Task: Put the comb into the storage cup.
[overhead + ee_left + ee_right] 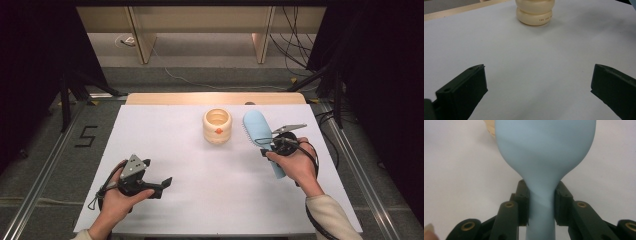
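A light blue silicone brush (258, 131) with a long handle is clamped in my right gripper (272, 146) at the right of the white table (165, 145). In the right gripper view both pads press on the handle's neck (541, 200), with the broad blue head (545, 145) beyond them. A cream ribbed cup (217, 126) with an orange mark stands at the table's centre back, just left of the brush head. My left gripper (162, 186) rests near the front left, open, with nothing between its jaws. In the left gripper view the cream cup (535, 12) is far ahead.
A wooden strip (215, 98) runs along the table's far edge. Metal rails (350, 165) flank the table on both sides. Cables (295, 45) lie on the floor beyond.
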Tool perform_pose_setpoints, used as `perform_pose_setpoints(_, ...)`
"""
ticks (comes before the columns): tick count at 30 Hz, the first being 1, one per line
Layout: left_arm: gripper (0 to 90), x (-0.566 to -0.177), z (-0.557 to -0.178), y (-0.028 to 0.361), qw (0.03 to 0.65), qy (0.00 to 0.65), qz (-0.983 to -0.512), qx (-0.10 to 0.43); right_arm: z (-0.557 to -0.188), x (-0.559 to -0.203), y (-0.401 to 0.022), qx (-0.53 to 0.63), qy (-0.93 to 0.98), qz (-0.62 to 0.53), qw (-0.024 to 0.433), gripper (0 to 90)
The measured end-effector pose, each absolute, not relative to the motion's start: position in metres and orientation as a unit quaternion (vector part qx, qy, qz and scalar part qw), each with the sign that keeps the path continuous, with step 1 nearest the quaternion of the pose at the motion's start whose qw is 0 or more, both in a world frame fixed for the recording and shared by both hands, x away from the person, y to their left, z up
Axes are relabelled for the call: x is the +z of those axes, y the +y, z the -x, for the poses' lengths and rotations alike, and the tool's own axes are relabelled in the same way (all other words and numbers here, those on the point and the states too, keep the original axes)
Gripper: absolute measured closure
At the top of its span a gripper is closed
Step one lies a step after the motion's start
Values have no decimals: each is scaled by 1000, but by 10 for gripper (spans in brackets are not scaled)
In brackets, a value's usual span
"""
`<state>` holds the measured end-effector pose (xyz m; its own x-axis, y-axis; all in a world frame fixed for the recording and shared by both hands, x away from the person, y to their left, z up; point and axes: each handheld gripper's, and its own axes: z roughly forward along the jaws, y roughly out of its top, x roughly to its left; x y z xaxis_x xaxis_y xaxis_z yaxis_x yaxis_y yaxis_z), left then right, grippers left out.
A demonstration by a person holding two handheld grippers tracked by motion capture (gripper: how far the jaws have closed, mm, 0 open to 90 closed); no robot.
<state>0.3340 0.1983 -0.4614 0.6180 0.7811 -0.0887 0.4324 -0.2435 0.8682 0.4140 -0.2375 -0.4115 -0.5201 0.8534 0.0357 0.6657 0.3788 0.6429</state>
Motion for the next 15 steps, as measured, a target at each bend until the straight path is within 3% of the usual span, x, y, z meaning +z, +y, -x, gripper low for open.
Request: perform_pose_setpoints(15, 0, -460, -332, 189, 474, 388, -770, 177, -407, -409, -219, 355, 805, -449, 156, 704)
